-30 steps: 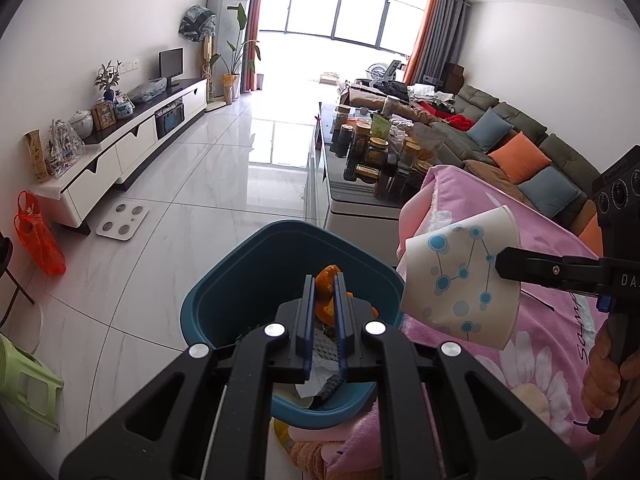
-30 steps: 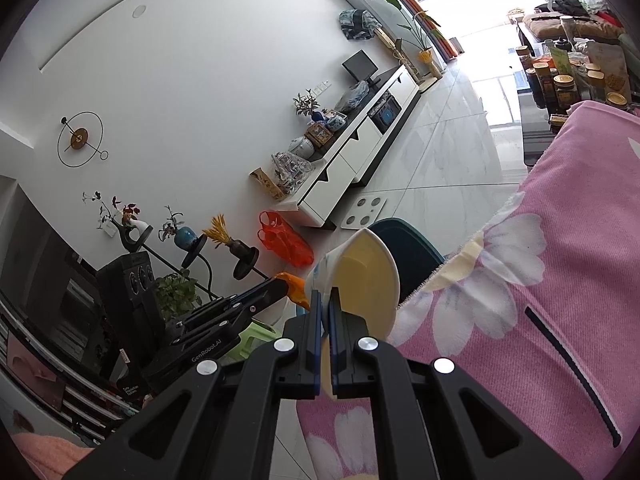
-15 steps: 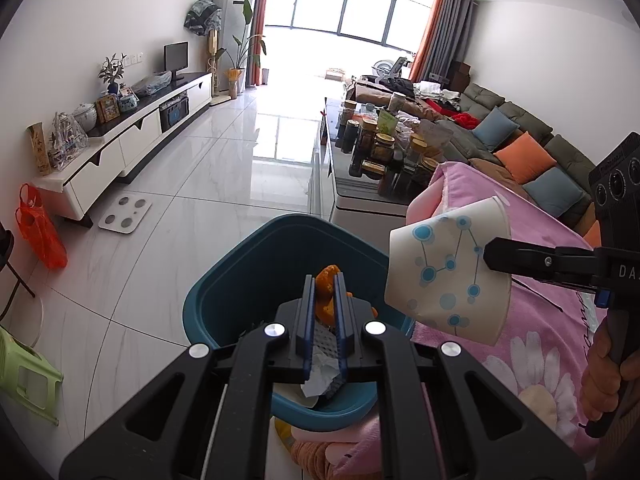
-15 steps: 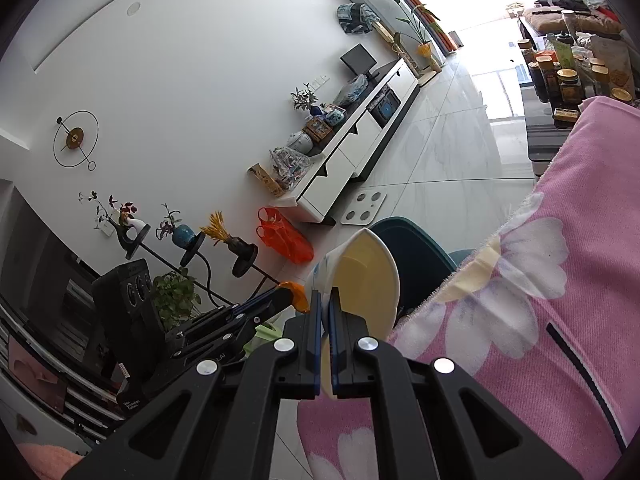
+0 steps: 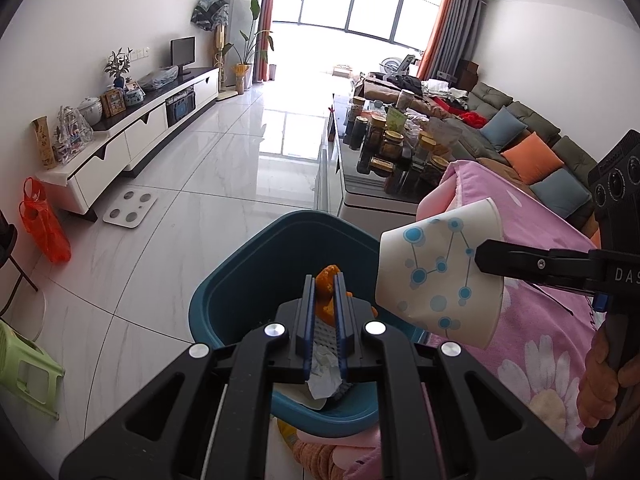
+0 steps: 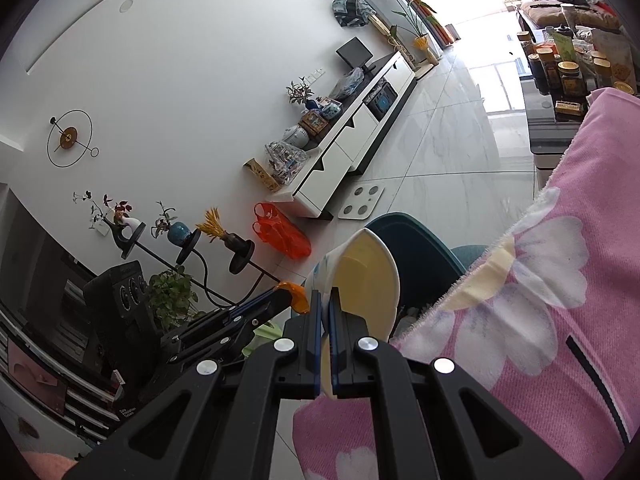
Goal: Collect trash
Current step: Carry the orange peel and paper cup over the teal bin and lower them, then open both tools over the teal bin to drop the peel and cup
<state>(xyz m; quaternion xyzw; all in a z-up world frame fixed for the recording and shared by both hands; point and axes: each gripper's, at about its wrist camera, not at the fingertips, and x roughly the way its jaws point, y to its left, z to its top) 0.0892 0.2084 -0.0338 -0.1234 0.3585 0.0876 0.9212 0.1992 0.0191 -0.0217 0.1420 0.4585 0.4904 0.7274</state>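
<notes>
Paper cup [image 5: 440, 276], pinched by its rim in the closed right gripper [image 6: 325, 308], could miss the teal bin [image 5: 240, 280] on release, while the left gripper [image 5: 323, 292] clamps orange peel [image 5: 326, 276].

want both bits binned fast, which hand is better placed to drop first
Left. Its gripper holds the orange scrap right over the bin; the right gripper has the cup off beside the rim.

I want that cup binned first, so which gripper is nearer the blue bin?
Left. The left gripper, holding orange peel, is above the blue bin; the right gripper holds the paper cup beside its rim.
</notes>
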